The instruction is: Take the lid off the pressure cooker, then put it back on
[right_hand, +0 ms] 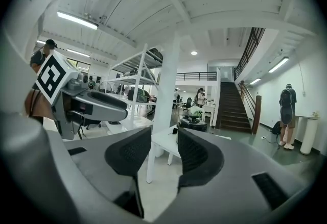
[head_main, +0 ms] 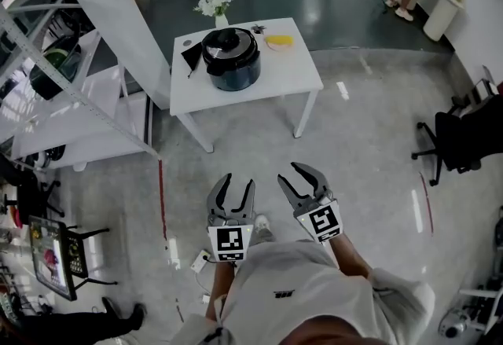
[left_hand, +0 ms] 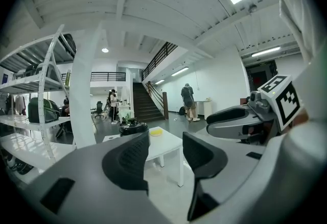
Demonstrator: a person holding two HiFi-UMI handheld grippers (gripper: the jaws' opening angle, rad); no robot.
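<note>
Low before the person, left tongs (head_main: pixel 239 181): drawn together to a narrow slit with nothing between; carried empty and aimed at the work ahead.
Right tongs (head_main: pixel 302 173): just beside the left, likewise all but closed and empty; curved grey shells, dark ribbed pads.
Floor (head_main: pixel 361 123): pale and polished, a wide stretch between the tongs and the surface.
Surface (head_main: pixel 295 72): white, rectangular, slim-legged.
Pressure cooker (head_main: pixel 233 64): left of the surface's middle, well apart from both tongs; round, dark, glossy.
Lid (head_main: pixel 228 40): seated on top, black, domed, with a knob; removal not begun, I judge.
Neighbours: yellow flat item (head_main: pixel 279 42); white flowers (head_main: pixel 214 4).
</note>
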